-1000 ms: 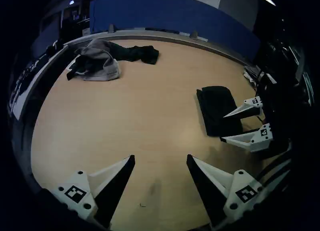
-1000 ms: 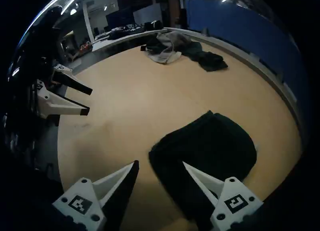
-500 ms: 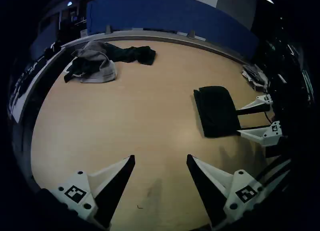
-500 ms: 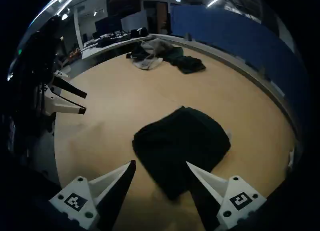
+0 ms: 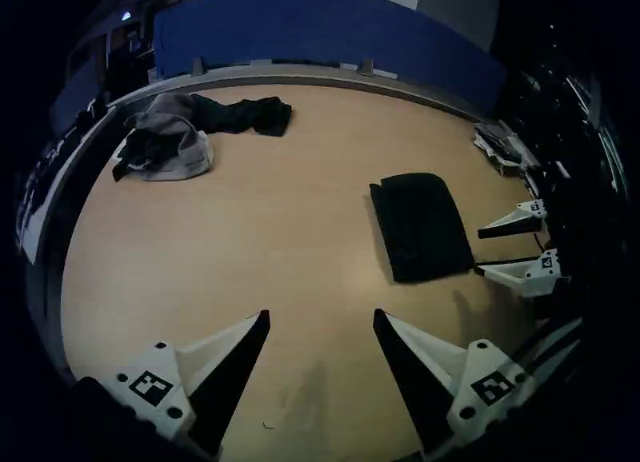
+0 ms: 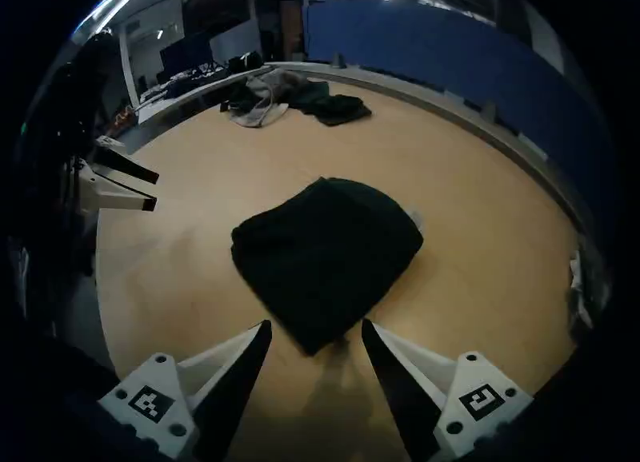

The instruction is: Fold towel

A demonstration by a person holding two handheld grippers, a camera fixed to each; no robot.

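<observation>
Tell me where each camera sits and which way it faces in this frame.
Left gripper view: rides the left tool, seen open at the bottom, looking across the table, clothes pile far left.
Right gripper view: rides the right tool, open at the bottom, facing the folded dark towel just ahead.
Shared: the towel, the pile, the table, and each shows the other tool at its side.

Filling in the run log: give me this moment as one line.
towel: folded, flat on table | left hand-held gripper: open, empty | right hand-held gripper: open, facing towel's near corner
</observation>
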